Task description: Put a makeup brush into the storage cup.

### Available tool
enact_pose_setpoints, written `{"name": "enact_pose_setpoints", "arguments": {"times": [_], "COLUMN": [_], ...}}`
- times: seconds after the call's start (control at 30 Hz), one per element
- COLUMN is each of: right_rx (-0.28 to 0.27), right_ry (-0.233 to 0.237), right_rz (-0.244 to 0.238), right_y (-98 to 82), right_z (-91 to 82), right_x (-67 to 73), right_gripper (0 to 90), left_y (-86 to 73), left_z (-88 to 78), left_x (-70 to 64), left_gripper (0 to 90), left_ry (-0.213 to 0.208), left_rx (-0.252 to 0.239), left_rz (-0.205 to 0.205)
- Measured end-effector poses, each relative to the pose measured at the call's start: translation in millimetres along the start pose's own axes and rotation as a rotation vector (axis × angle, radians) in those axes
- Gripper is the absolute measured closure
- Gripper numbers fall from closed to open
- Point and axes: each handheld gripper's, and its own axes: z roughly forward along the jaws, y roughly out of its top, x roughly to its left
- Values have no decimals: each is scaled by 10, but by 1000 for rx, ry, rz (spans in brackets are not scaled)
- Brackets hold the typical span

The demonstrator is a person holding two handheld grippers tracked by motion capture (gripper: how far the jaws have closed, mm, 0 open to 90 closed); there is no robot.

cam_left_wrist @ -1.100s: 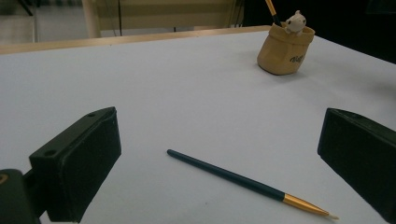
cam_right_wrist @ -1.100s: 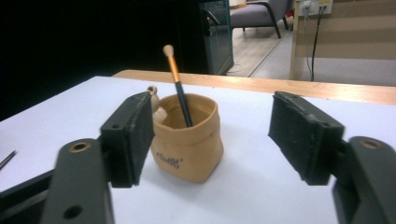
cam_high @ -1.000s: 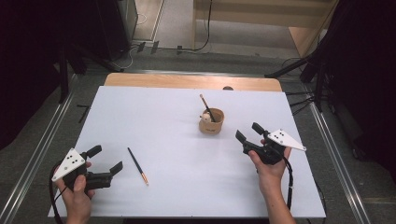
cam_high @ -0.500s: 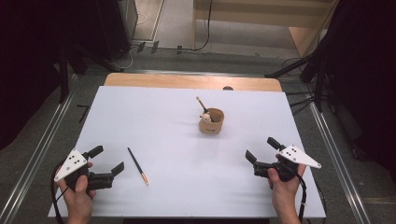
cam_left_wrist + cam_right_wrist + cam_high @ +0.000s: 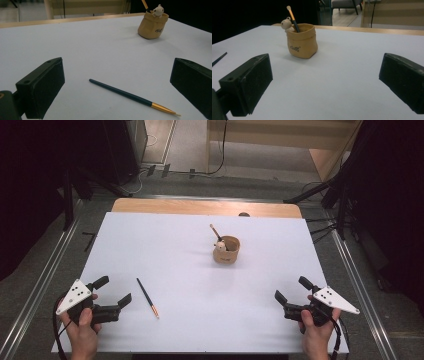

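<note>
Dark-green brush (image 5: 147, 304) lies loose at lower left of the high view, just right of the left gripper (image 5: 116, 292), its long axis slanting from upper left down to its pale tip. That gripper, jaws wide apart and empty, sits low and level, nearer than the right gripper (image 5: 291, 289), also gaping empty at lower right. Another brush stands in the tan pot (image 5: 226, 250) at centre.

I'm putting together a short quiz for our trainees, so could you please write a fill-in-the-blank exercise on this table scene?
1. One brush stands in the tan ____, beside a small bear figure.
2. The loose brush lies flat on the table nearest the ____ gripper.
3. The jaws of the right gripper are ____, with nothing between them.
4. The left gripper has open jaws and is held in a ____.

Missing words: pot; left; open; hand
</note>
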Motion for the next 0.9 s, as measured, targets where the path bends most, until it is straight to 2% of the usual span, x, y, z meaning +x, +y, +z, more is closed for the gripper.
{"name": "enact_pose_setpoints", "arguments": {"times": [0.23, 0.37, 0.57, 0.8, 0.9], "right_rx": [-13, -9, 12, 10, 12], "right_ry": [-11, -34, -51, -51, -69], "right_rz": [12, -1, -11, -19, -37], "right_y": [-54, -75, -138, -179, -189], "right_z": [-131, -219, -305, -425, -480], "right_x": [-42, -71, -99, -128, -135], "right_gripper": [0, 0, 0, 0, 0], "left_y": [4, 2, 6, 6, 12], "left_z": [-7, -13, -20, -13, -21], "left_x": [2, 9, 10, -10, -18], "left_gripper": [3, 3, 3, 3, 3], "left_ry": [2, 4, 3, -3, -1], "left_rx": [0, -1, -3, -5, -5], "left_rz": [1, -2, -1, -1, 4]}}
